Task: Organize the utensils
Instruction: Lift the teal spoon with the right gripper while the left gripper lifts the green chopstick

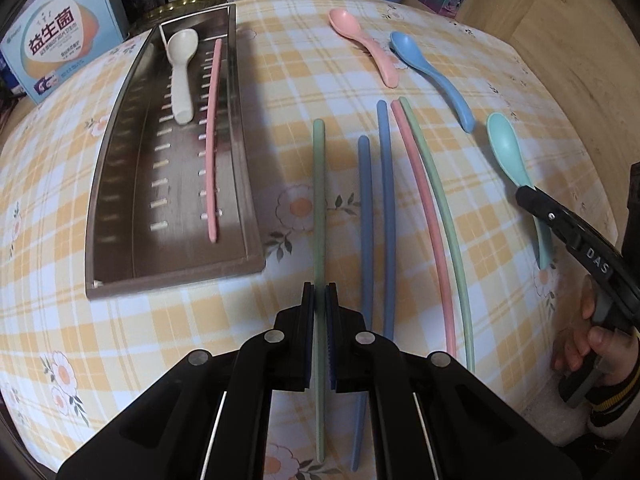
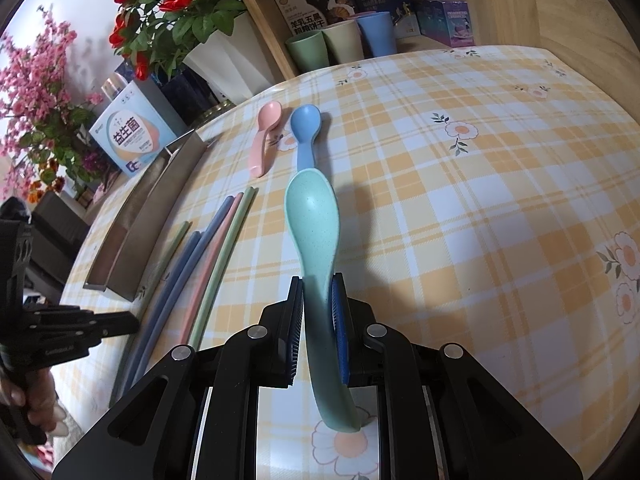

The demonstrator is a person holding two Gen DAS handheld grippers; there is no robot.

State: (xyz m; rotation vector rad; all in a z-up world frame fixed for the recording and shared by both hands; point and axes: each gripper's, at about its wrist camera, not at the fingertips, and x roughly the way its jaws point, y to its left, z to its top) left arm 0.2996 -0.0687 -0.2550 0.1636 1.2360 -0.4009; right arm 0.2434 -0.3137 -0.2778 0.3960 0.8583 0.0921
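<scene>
L gripper (image 1: 319, 292) is pinching the green chopstick (image 1: 319, 184), just right of the steel tray (image 1: 176, 276). R gripper (image 2: 317, 284) is clamping the teal spoon (image 2: 312, 216) by its handle, bowl pointing fwd. Only my L cam is showing inside the tray: white spoon (image 1: 181, 72) and pink chopstick (image 1: 212, 140) lying there. R cam is seeing just the tray's outer wall. Blue, pink, green sticks are lying on the checked cloth (image 1: 280, 80) between my grippers; pink spoon (image 1: 364, 48) and blue spoon (image 1: 432, 76) are farther back.
</scene>
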